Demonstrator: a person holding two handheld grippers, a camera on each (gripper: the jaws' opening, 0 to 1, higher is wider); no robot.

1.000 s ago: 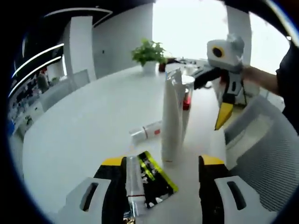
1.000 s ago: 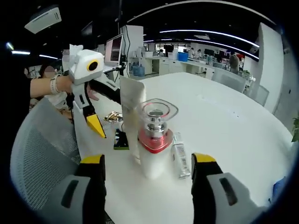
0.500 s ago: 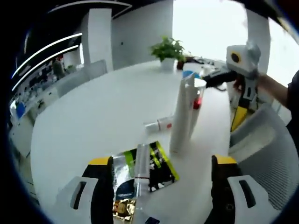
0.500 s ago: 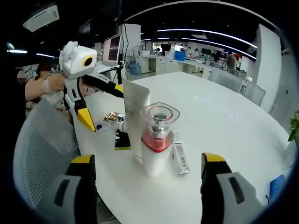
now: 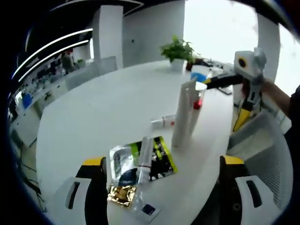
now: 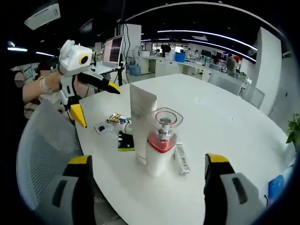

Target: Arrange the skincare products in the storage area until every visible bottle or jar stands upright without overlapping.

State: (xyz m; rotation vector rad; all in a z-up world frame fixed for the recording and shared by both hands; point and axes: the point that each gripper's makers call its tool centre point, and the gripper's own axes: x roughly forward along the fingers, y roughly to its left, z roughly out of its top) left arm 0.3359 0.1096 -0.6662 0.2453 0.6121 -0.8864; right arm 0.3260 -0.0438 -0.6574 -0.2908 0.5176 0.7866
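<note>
A tall white tube stands upright near the table's edge. Touching it is a white bottle with a red collar and a clear cap, also upright. A small white tube lies flat beside them. A clear tube lies across a green-and-black sachet. My left gripper is open, back from the sachet. My right gripper is open, held off the table edge, short of the bottle.
A gold sachet and a small flat packet lie near the sachet. A grey mesh chair stands at the table's edge. A potted plant sits at the far end of the white table.
Both grippers have drawn back from the products, so the tube and bottle look smaller. Nothing on the table has moved. Both stay open.
</note>
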